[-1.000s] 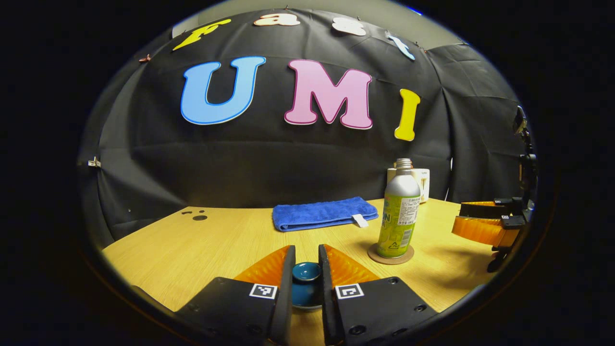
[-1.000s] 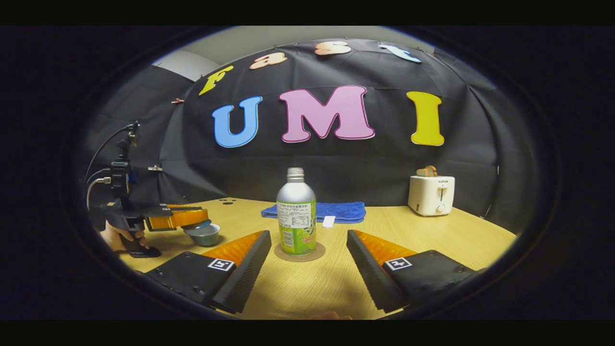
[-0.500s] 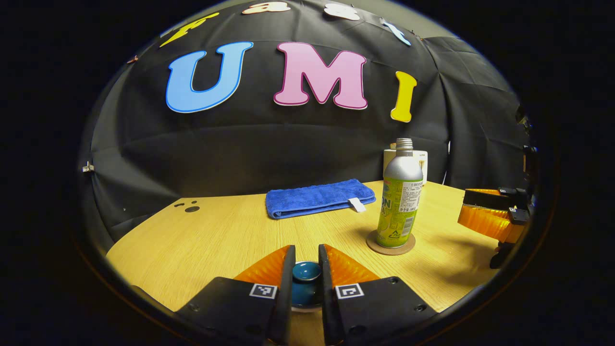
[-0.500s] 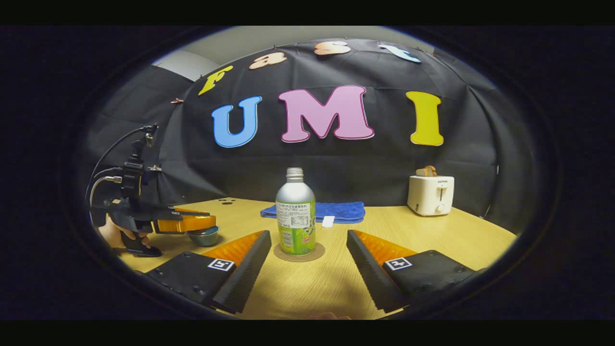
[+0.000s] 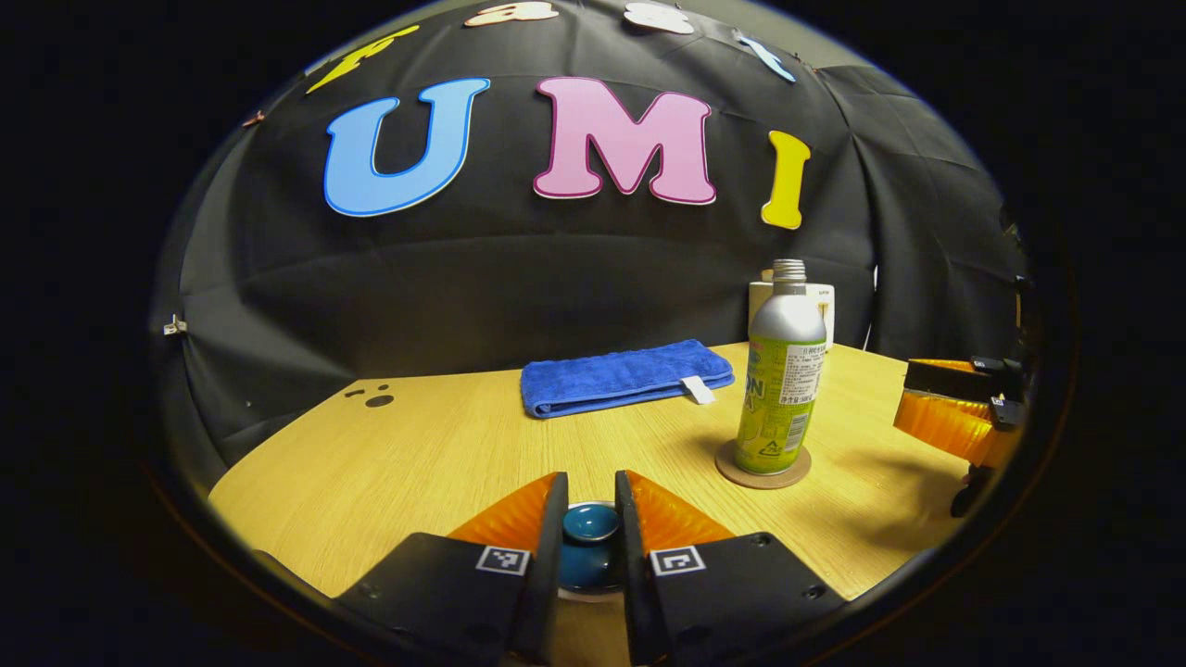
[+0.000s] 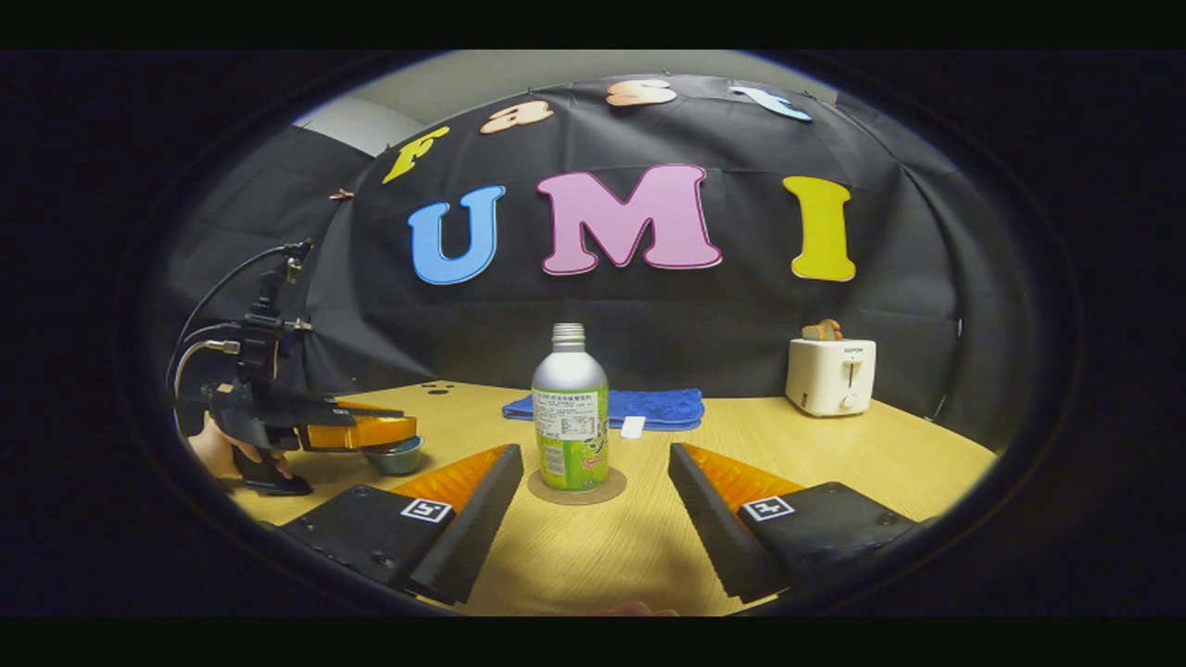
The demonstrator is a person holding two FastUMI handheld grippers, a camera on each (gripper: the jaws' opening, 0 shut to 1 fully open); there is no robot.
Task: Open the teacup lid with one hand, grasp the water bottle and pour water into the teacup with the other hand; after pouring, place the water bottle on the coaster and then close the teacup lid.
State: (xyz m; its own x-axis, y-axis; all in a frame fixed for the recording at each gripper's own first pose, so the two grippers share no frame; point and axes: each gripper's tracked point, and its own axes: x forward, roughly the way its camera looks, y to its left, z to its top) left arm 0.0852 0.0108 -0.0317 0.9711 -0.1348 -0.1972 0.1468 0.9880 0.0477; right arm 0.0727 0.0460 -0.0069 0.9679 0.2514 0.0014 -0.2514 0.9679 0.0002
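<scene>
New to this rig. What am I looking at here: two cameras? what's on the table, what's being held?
There is no robot arm: a person holds a two-finger gripper in each hand, and a fisheye camera rides on each, looking forward along its fingers.

In the left gripper view, the left gripper is closed on the knob of the blue teacup lid. The right gripper view shows that same gripper from the side over the teacup, with the person's hand behind it.

The right gripper is open and holds nothing; it faces the water bottle, which stands upright on its round coaster.

The wooden table also carries a folded blue towel and a white toaster at the back.
</scene>
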